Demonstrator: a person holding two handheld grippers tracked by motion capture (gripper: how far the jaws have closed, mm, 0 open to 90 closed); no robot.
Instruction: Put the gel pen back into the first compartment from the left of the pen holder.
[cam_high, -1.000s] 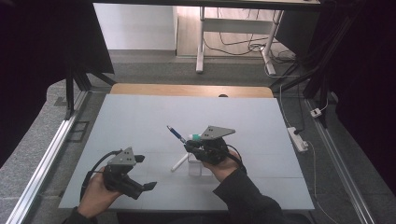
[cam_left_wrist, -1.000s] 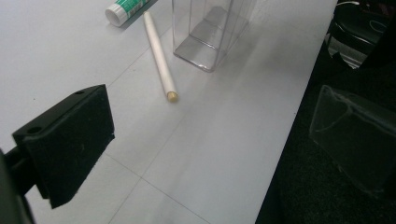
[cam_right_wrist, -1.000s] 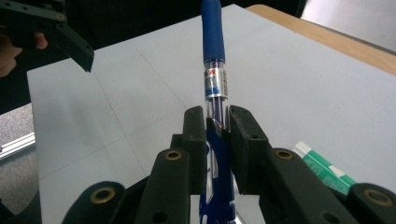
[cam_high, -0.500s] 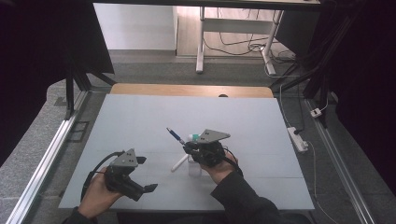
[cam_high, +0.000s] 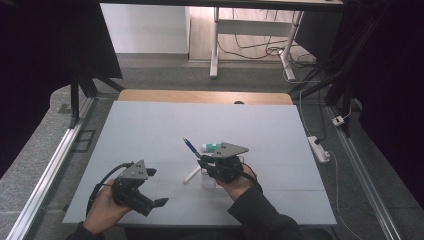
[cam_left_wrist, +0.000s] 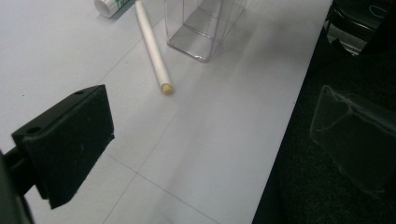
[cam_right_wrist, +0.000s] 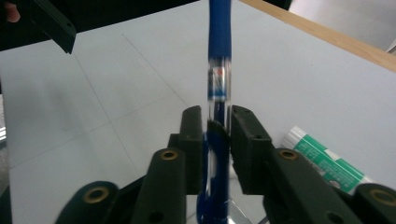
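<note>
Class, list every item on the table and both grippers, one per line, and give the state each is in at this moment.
Blue pen: clamped between the right gripper's fingers, raised off the table.
Right gripper: shut on the blue pen.
Left gripper: open, holding nothing.
White stick: lying flat on the table, untouched.
Clear container: standing upright, empty at its base.
Green-and-white tube: lying on its side.
Table: white top, bearing all items.

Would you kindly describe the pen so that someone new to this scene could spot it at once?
On the grey table, look just right of centre at the right gripper. Clamped between its black jaws, the blue pen has a clear barrel section. Unlike the plain white stick and the green-and-white tube lying flat nearby, it is blue and is held off the table.
</note>
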